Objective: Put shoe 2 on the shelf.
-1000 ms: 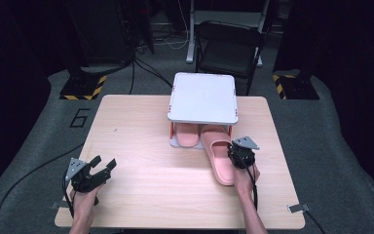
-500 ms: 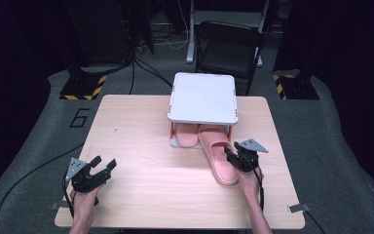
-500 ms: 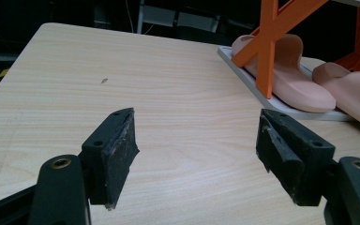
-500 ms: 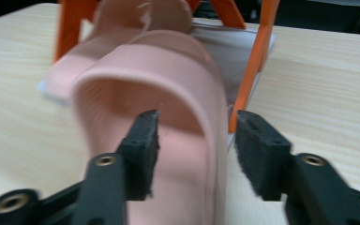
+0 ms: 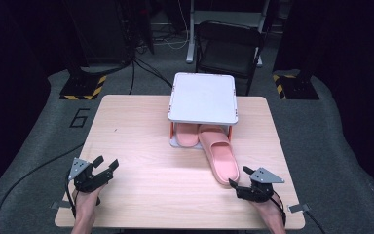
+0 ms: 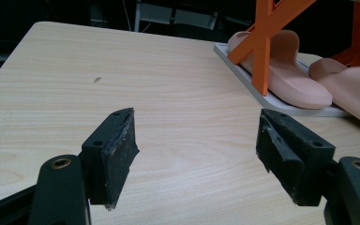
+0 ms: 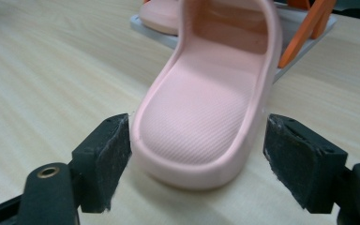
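A pink slipper [image 5: 219,155] lies on the table with its toe end under the small rack [image 5: 203,97], its heel pointing toward me. A second pink slipper [image 5: 187,135] sits on the rack's lower shelf. My right gripper [image 5: 239,178] is open just behind the heel of the near slipper [image 7: 201,117], one jaw on each side of the heel, apart from it. My left gripper [image 5: 105,165] is open and empty near the front left of the table. In the left gripper view, the shelved slipper [image 6: 286,70] lies beside the rack's orange leg [image 6: 262,47].
The rack has a white top and orange legs, standing at the back middle of the wooden table [image 5: 126,136]. Behind the table stands a black chair [image 5: 229,46]. Cables [image 5: 141,66] run across the grey floor.
My right gripper let go of the near slipper and drew back toward the front edge, jaws now open behind its heel. The slipper lies pushed in toward the rack. The left gripper stayed put.
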`<action>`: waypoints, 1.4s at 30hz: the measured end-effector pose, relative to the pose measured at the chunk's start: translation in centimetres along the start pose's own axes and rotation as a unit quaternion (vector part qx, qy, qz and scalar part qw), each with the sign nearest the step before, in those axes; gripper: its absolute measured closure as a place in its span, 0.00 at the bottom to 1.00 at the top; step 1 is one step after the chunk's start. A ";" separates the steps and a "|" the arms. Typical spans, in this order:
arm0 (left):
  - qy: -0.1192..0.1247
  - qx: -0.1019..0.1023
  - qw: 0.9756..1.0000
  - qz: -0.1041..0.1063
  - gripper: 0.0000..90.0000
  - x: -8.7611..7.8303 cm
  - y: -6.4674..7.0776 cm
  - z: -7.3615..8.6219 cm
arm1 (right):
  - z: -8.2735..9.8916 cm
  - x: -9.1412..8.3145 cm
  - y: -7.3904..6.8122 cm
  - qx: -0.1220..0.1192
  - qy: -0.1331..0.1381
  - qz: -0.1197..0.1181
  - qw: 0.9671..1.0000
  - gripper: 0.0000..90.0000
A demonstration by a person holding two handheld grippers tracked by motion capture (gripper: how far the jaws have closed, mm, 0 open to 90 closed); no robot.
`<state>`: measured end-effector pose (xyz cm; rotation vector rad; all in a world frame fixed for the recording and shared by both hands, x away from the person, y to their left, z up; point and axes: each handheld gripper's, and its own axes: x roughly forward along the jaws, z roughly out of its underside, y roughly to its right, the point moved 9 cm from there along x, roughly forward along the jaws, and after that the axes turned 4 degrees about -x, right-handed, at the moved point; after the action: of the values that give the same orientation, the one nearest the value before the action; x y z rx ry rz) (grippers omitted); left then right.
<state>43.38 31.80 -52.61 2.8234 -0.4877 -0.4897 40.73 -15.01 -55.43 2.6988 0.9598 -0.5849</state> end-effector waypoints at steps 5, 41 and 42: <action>-0.001 0.000 1.000 -0.001 0.32 -0.1 0.1 0.0 | 1.0 -0.2 -0.3 -0.019 -0.012 0.000 1.000 0.27; 0.005 -0.019 1.000 0.006 0.32 -0.2 0.0 -0.3 | 1.1 1.2 0.5 -0.057 -0.045 0.043 0.996 0.31; 0.004 -0.018 1.000 0.007 0.32 -0.2 0.0 -0.3 | 1.0 1.3 0.5 -0.055 -0.045 0.045 0.996 0.31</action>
<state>43.33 31.91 -52.26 2.7843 -0.4926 -0.4786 41.70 -15.05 -56.89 2.5787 0.8194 -0.6106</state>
